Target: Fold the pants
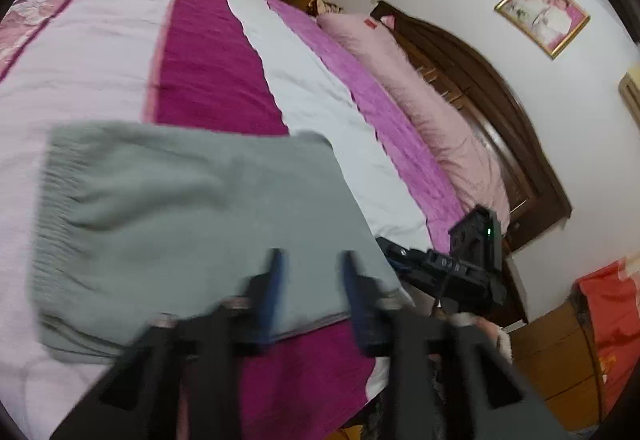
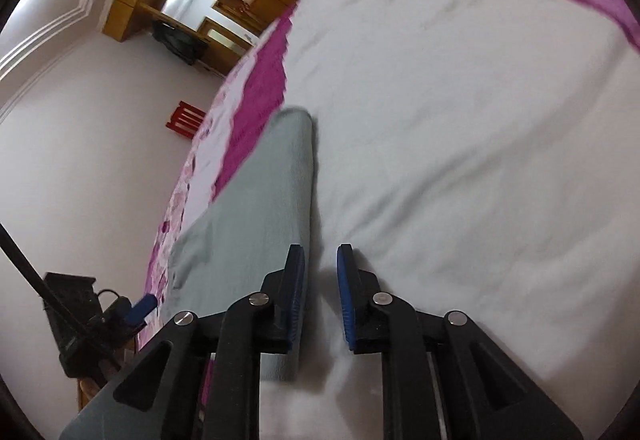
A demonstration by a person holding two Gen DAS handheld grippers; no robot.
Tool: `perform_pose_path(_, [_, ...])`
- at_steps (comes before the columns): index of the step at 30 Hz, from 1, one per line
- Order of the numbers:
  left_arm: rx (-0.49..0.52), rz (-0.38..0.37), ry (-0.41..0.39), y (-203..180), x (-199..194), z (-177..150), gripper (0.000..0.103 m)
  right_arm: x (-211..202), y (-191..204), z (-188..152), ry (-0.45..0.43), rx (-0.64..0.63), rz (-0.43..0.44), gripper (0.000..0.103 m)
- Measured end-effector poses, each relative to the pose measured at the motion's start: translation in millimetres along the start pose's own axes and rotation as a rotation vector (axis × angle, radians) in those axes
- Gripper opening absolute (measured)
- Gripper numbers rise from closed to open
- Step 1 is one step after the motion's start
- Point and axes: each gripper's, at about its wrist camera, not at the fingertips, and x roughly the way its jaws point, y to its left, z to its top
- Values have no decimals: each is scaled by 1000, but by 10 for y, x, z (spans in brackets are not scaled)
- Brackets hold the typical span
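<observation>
Grey-green soft knit pants [image 1: 188,216], folded into a flat rectangle, are laid on the striped pink, white and magenta bedspread [image 1: 320,100].

Limp, light cloth is expected; its edges or corners are best pinched. The left gripper [image 1: 312,264] and right gripper [image 2: 320,260] are seen apart, nothing clamped.

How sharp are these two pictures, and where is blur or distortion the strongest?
Left wrist view: motion blur smears the left gripper and the grey pants; the fisheye bends the bed and the headboard. Right wrist view: the right gripper is sharp, the bed cover behind is softly blurred, the wall lines curve, and the corners are black.
</observation>
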Motion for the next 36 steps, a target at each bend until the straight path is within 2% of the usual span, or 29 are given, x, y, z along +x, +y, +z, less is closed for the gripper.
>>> perform_pose_path(1, [-15, -9, 12, -42, 67, -44, 5, 36, -4, 9, 6, 13, 20, 18])
perform_pose_path(3, [-73, -38, 5, -90, 157, -156, 2, 115, -54, 23, 17, 63, 82, 18])
perform_pose_path(6, [-114, 15, -27, -83, 224, -258, 2, 138, -154, 41, 17, 118, 138, 18])
perform_pose_path(10, [-166, 86, 7, 41, 446, -409, 2, 147, -140, 32, 16, 115, 128, 18])
perform_pose_path(17, [-174, 84, -4, 96, 468, -531, 2, 93, -140, 16, 23, 105, 113, 19])
perform_pose_path(18, [-178, 81, -3, 106, 467, -539, 2, 53, -142, 19, 16, 108, 114, 20])
perform_pose_path(21, [-176, 79, -11, 129, 447, -554, 2, -21, -181, 58, -16, 132, 152, 38])
perform_pose_path(23, [-180, 79, -28, 141, 421, -559, 2, 32, -192, 101, 3, 145, 185, 46])
perform_pose_path(26, [-189, 93, -50, 150, 390, -595, 2, 225, -123, 230, 58, 109, 199, 48])
perform_pose_path(29, [-204, 99, -78, 156, 368, -646, 2, 375, -71, 344, 70, 82, 226, 48])
perform_pose_path(30, [-206, 104, -85, 148, 365, -656, 2, 433, -68, 388, 75, 79, 243, 47])
perform_pose_path(32, [-206, 118, -95, 123, 356, -663, 2, 543, -87, 456, 95, 85, 265, 39])
perform_pose_path(34, [-217, 130, -121, 102, 309, -671, 2, 602, -151, 449, 115, 104, 238, 16])
perform_pose_path(36, [-226, 155, -183, 75, 217, -678, 2, 557, -197, 407, 110, 132, 263, 15])
